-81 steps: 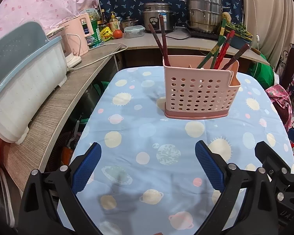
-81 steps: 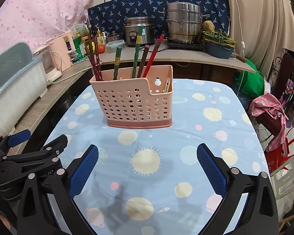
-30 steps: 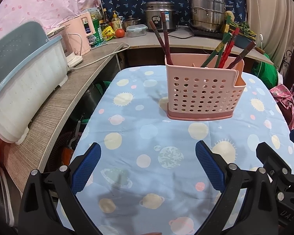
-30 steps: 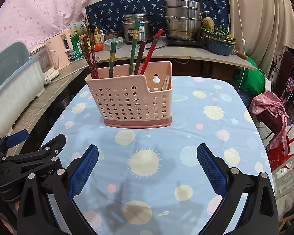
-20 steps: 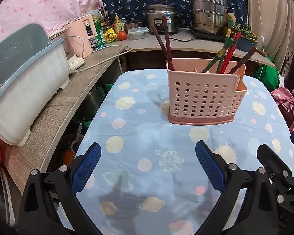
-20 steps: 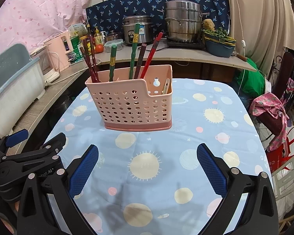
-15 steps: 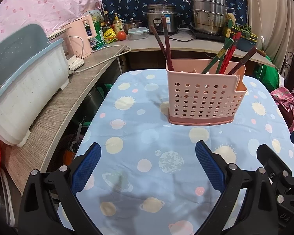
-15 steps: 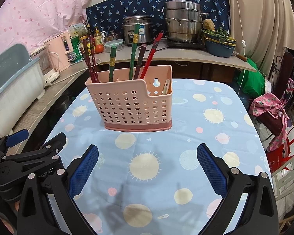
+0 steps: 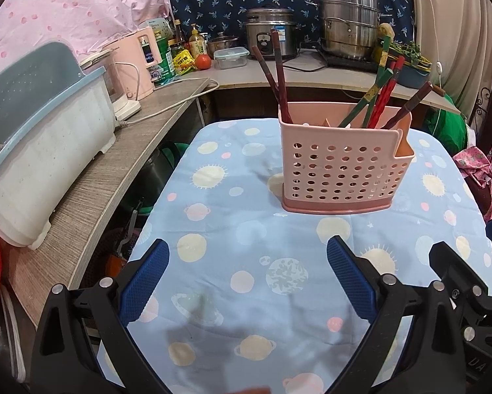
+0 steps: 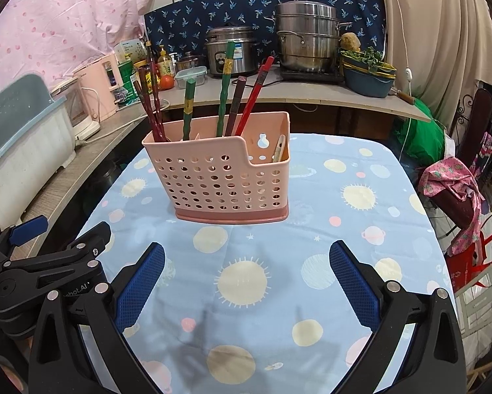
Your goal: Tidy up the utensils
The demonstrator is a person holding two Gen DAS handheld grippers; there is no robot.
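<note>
Left tongs [image 9: 247, 272]: jaws spread wide, nothing between the blue pads [image 9: 144, 279], held low over the near end of the bench [image 9: 213, 229]. Right tongs [image 10: 246, 275]: likewise wide apart and empty, over the same near end. Each shows at the edge of the other's view, side by side and apart.

Bench cloth: pale blue, printed with suns and planets. Bare between tongs and caddy.

Caddy [image 10: 219, 177]: pink, perforated, upright near mid-bench, ahead of both tongs and untouched. Front wall steps down at its right end, over a lower compartment.

Contents, right-wrist view:
- two dark red chopsticks [image 10: 150, 108] at the left end, leaning left
- two green chopsticks [image 10: 224, 88] in the middle part, near upright
- a brown stick [image 10: 235, 101] and a red stick [image 10: 257, 88] beside them, leaning right
- a pale utensil [image 10: 279, 151] in the low right compartment; kind not clear

Beyond the bench, an L-shaped counter [image 9: 91, 177]:
- white bin with blue lid [image 9: 42, 144] on the left run
- pink appliance [image 9: 137, 62], bottles, a tomato [image 9: 202, 62]
- rice cooker [image 9: 272, 37] and stacked steel pot [image 9: 347, 36] on the far run, before a navy patterned cloth
</note>
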